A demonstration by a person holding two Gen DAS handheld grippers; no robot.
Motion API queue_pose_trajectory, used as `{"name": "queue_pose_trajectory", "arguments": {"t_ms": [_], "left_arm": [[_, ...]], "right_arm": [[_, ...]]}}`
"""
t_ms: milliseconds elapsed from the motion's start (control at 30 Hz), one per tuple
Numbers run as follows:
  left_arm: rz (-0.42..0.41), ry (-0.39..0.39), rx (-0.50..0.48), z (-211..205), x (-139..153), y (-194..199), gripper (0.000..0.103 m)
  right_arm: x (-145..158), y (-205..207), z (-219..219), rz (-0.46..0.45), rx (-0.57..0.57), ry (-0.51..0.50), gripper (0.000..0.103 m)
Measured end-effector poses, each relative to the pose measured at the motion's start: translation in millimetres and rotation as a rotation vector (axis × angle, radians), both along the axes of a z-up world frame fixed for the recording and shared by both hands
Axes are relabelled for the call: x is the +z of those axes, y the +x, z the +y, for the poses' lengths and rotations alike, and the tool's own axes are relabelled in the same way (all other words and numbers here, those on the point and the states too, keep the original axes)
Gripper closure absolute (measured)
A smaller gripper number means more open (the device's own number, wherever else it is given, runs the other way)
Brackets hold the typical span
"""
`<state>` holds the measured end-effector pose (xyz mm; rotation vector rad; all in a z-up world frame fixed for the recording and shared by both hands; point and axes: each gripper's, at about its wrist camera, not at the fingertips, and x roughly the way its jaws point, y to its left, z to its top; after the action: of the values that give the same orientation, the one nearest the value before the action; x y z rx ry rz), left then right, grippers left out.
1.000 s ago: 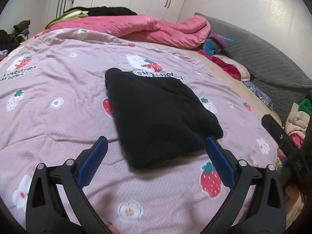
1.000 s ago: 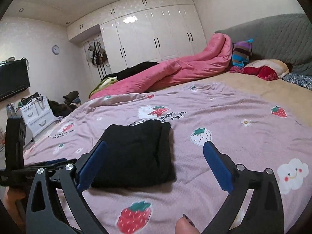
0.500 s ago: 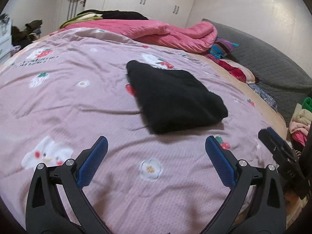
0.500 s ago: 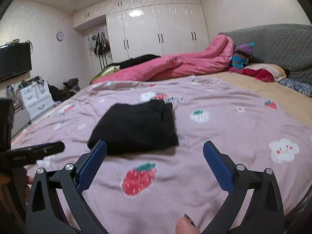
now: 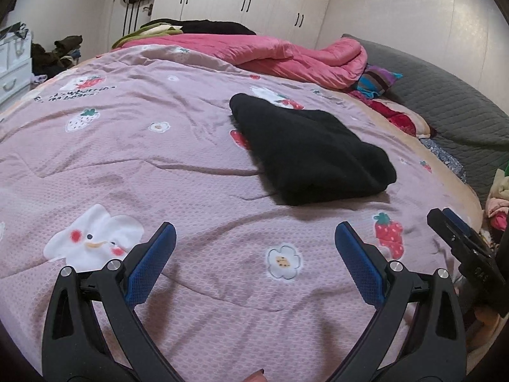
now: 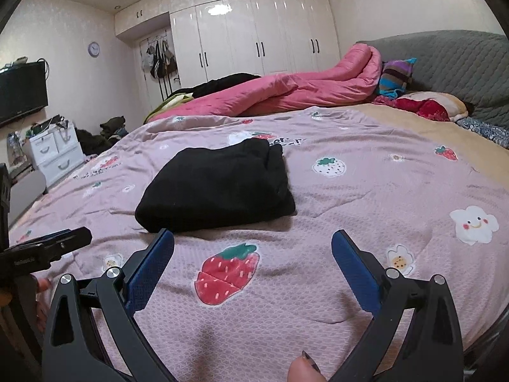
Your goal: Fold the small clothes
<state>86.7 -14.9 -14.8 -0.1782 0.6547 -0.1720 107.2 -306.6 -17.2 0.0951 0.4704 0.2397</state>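
Both tools, left [image 5: 254, 238] and right [image 6: 253, 245], gape empty; black garment [image 6: 216, 184] looks folded, so I fetch another.

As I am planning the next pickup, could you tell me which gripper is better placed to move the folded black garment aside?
Probably the right gripper: the folded black garment lies just ahead of its open jaws. The left gripper, also open, sits farther back, with the garment off to its right.
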Motion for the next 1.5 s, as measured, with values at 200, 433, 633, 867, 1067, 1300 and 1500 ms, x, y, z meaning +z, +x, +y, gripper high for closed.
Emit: {"name": "queue_pose_trajectory", "arguments": {"t_ms": [200, 433, 633, 867, 1067, 1300, 1500], "left_arm": [[0.007, 0.016, 0.011, 1.5, -3.5, 0.9, 0.009], [0.017, 0.019, 0.009, -0.2, -4.2, 2.0, 0.009], [0.033, -0.001, 0.011, 1.4, -5.7, 3.5, 0.009], [0.035, 0.045, 0.029, -0.5, -6.1, 3.9, 0.009], [0.035, 0.041, 0.021, -1.4, -6.1, 3.7, 0.009], [0.037, 0.048, 0.021, -2.9, -5.9, 3.2, 0.009], [0.04, 0.047, 0.021, -1.8, -5.7, 3.6, 0.009]], "right_arm": [[-8.6, 9.1, 12.3, 0.044, 0.027, -0.033, 0.004], [-11.3, 13.4, 16.7, 0.058, 0.029, -0.053, 0.004], [-11.7, 14.9, 17.1, 0.058, 0.031, -0.053, 0.004], [-12.3, 15.3, 16.2, 0.06, 0.031, -0.05, 0.004], [-12.3, 15.4, 16.2, 0.059, 0.03, -0.053, 0.004], [-12.7, 15.7, 15.5, 0.061, 0.027, -0.05, 0.004], [-13.8, 15.9, 15.0, 0.063, 0.023, -0.055, 0.004]]}}
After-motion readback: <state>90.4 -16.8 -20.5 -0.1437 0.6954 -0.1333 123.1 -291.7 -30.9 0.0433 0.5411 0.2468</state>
